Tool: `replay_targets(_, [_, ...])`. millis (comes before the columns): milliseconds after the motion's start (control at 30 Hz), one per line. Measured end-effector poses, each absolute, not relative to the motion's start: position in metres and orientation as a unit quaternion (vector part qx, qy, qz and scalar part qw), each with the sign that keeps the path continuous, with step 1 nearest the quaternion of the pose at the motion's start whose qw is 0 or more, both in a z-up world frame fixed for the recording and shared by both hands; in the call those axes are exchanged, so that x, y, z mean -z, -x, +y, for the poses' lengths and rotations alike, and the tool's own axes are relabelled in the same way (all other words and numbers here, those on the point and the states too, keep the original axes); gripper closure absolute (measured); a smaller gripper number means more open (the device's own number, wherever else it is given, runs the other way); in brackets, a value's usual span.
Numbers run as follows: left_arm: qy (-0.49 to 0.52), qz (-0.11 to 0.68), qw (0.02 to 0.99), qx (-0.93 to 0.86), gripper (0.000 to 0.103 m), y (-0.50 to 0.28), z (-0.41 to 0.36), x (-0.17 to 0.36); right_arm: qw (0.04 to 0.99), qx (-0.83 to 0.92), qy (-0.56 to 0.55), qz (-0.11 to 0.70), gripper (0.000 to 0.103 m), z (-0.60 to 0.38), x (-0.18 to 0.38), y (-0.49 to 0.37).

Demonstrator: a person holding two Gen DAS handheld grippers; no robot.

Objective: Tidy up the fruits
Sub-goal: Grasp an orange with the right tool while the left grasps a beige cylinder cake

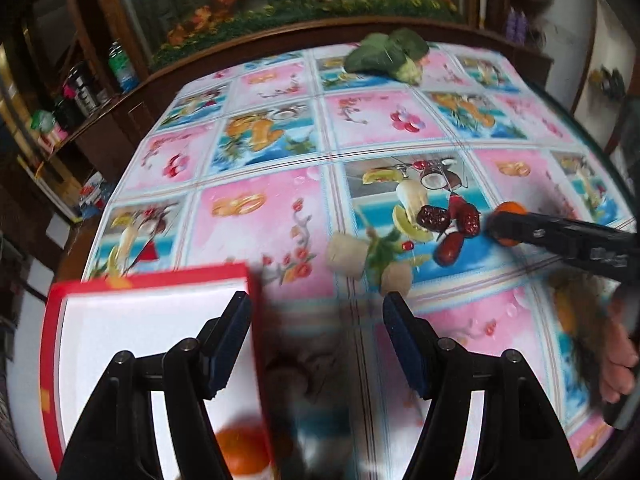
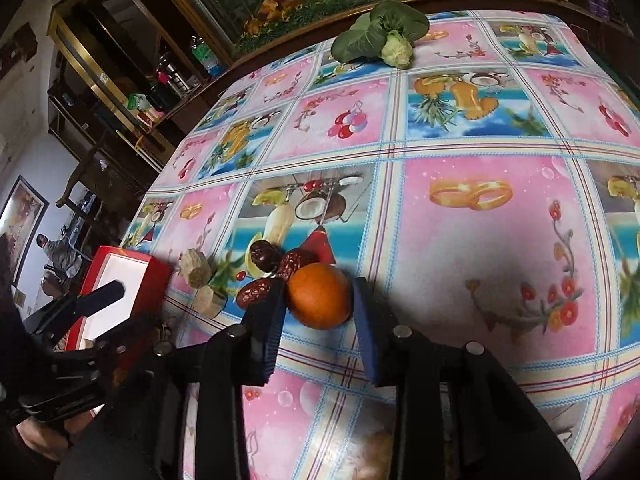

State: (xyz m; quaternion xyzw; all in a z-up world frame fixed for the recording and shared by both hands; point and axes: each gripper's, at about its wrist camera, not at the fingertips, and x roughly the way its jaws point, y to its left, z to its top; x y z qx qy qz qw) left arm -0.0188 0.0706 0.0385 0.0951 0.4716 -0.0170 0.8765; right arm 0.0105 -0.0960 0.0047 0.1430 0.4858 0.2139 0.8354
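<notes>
Red-walled box (image 2: pixel 132 276) at the near left, left tool (image 1: pixel 316 340) gaping empty over its edge. Dates (image 2: pixel 276 268) lie mid-counter; just right, the right tool (image 2: pixel 320 300) pinches an orange (image 2: pixel 320 295). Next, I judge: lift, carry left over the dates. Counter (image 2: pixel 480 240) rightward lies bare.

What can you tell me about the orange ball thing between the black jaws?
It is a small round orange, smooth and bright, with a faintly dimpled peel, whole and unpeeled. It sits on the flowery tablecloth, just in front of some dark red dates. The right gripper has one jaw on each side of it, and both pads look pressed against its peel. From the left wrist view it peeks out only a little at the tip of that gripper.
</notes>
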Motion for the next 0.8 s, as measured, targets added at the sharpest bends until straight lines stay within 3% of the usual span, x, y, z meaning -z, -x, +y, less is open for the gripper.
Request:
replay_targets(267, [-0.121, 0.489, 0.863, 0.019, 0.036, -0.017, 0.065, -0.025, 0.826, -0.203, -0.206, 0.484, 0.068, -0.125, -0.013, -0.015])
replay_targets(400, [-0.102, 0.506, 0.856, 0.034, 0.051, -0.023, 0.067, -0.016, 0.826, -0.206, -0.208, 0.481, 0.068, -0.124, -0.015, -0.014])
replay_targets(467, [-0.101, 0.499, 0.86, 0.035, 0.054, -0.021, 0.065, -0.016, 0.827, -0.204, -0.208, 0.481, 0.068, -0.125, -0.015, -0.014])
replay_targets(567, [-0.074, 0.503, 0.859, 0.051, 0.077, -0.021, 0.064, -0.016, 0.827, -0.201, -0.209, 0.481, 0.068, -0.126, -0.015, -0.015])
replay_targets(800, [-0.067, 0.486, 0.871, 0.031, 0.078, -0.004, 0.055, -0.023, 0.834, -0.2, -0.201, 0.473, 0.068, -0.126, -0.017, -0.014])
